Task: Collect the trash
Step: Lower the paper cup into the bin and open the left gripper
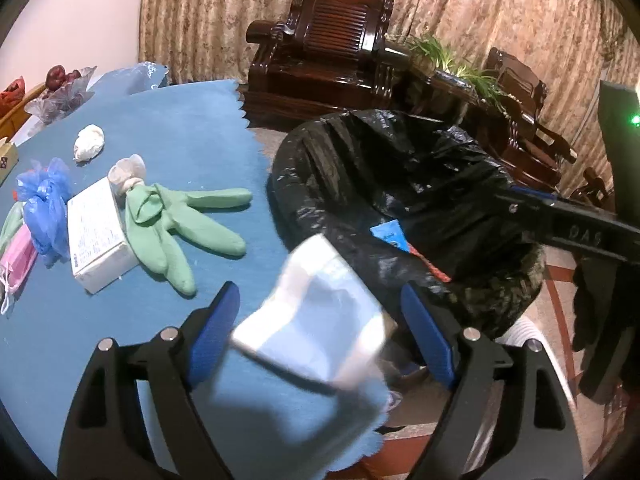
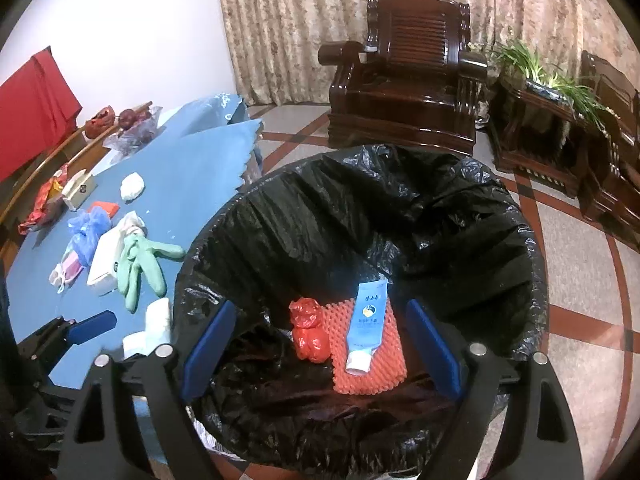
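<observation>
My left gripper [image 1: 320, 290] is open at the right edge of the blue table cloth [image 1: 192, 128], with a blurred white packet [image 1: 316, 312] loose between its blue pads. On the cloth lie a green glove [image 1: 180, 224], a white box [image 1: 98, 236], a blue plastic bag [image 1: 44, 200], a pink mask [image 1: 18, 256] and a crumpled tissue [image 1: 90, 144]. Over the black-lined bin [image 2: 400, 208] my right gripper [image 2: 320, 307] is open and holds nothing. In the bin lie a red bag [image 2: 308, 332], an orange foam net [image 2: 384, 376] and a blue tube [image 2: 368, 320].
A dark wooden armchair [image 2: 404, 80] and a plant stand [image 2: 536, 120] stand behind the bin on the tiled floor. Fruit in a clear bag [image 2: 136, 124] and a small carton [image 2: 80, 192] sit at the far end of the table. A red cloth [image 2: 32, 112] hangs at the left.
</observation>
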`<state>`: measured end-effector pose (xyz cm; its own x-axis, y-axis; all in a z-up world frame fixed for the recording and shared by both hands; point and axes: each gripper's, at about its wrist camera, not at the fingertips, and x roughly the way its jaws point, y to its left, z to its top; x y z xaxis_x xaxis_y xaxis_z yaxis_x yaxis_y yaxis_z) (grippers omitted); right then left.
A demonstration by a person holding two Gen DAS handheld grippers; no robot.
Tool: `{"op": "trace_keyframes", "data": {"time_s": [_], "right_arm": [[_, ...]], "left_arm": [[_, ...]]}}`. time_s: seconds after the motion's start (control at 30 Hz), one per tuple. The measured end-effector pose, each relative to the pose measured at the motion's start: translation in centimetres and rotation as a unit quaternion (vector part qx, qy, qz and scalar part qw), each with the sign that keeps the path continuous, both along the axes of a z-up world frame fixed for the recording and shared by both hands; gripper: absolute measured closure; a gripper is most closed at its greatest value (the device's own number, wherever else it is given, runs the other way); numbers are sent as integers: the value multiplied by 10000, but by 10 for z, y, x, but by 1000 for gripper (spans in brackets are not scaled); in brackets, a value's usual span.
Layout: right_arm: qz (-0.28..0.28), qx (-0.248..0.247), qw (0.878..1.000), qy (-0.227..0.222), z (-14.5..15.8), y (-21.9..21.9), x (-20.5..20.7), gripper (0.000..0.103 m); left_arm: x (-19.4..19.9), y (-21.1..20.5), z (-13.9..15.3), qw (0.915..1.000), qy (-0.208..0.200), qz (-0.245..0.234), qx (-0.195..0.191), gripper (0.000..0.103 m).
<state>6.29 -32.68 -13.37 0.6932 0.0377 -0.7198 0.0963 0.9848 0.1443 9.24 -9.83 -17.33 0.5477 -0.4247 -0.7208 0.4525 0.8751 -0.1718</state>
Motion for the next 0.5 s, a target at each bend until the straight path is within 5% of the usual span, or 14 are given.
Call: {"op": "trace_keyframes", "data": {"time_s": [0.43,0.5], "right_arm": [[-32,61,9999,-105,3,-5,-13,17],[-49,62,9999,-123,4,-6,-14,17]], "left_arm": [[-6,-23,-24,9978,-246,243,563,18],[-7,-20,-25,9980,-239,190,552,27]]}}
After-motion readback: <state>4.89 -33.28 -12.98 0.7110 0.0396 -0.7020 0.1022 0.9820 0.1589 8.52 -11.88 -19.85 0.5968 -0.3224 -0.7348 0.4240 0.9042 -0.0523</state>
